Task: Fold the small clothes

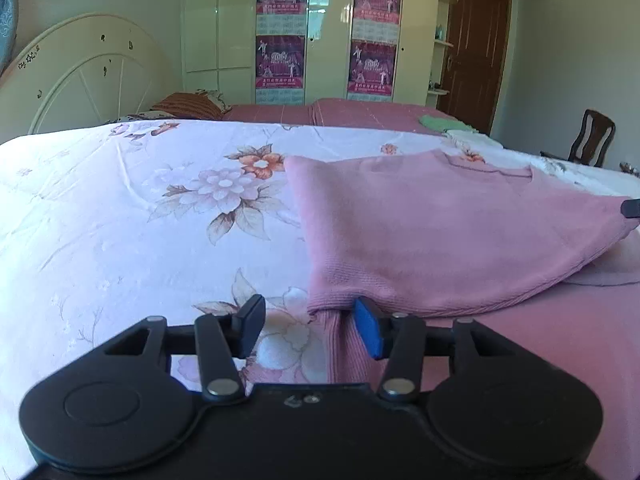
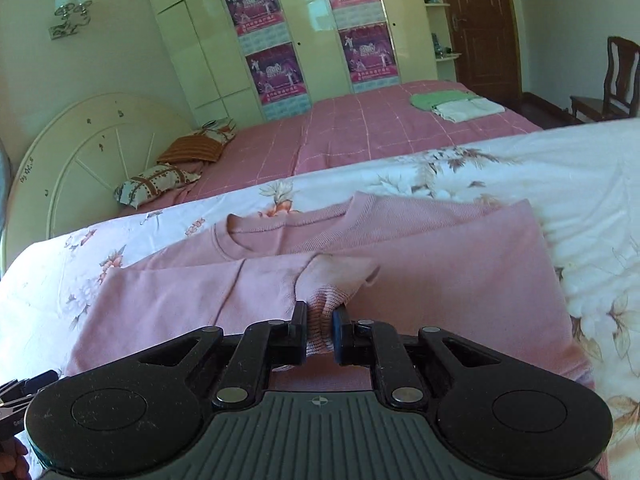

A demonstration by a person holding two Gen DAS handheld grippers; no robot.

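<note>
Pink sweater is lying on the floral bedsheet, neckline toward the far side of the bed, one side folded across the body.

Right claw: jaws are standing narrow and pinching a bunched ribbed cuff of the sweater between the pads. The cuff fabric is rising in a small peak just beyond the tips. From the left wrist view only a dark fingertip of this claw is showing at the right edge, at the sweater's raised corner.

Left claw: jaws are standing partly apart. The ribbed hem corner of the sweater is sitting in the gap, against the blue-padded finger; the black finger is hanging over bare sheet, clear of the cloth. Pads are not pressing the fabric from both sides, so nothing is being held.

Surface: the white sheet with orange and lilac flowers is covering the near half of the bed; a pink checked cover is lying beyond it. A green folded garment and a white folded garment are resting side by side, touching, on the far corner of the checked cover. Two pillows are sitting near the cream round headboard.

Room: cream wardrobe with four magenta posters, brown door, wooden chair, wall lamp.
</note>
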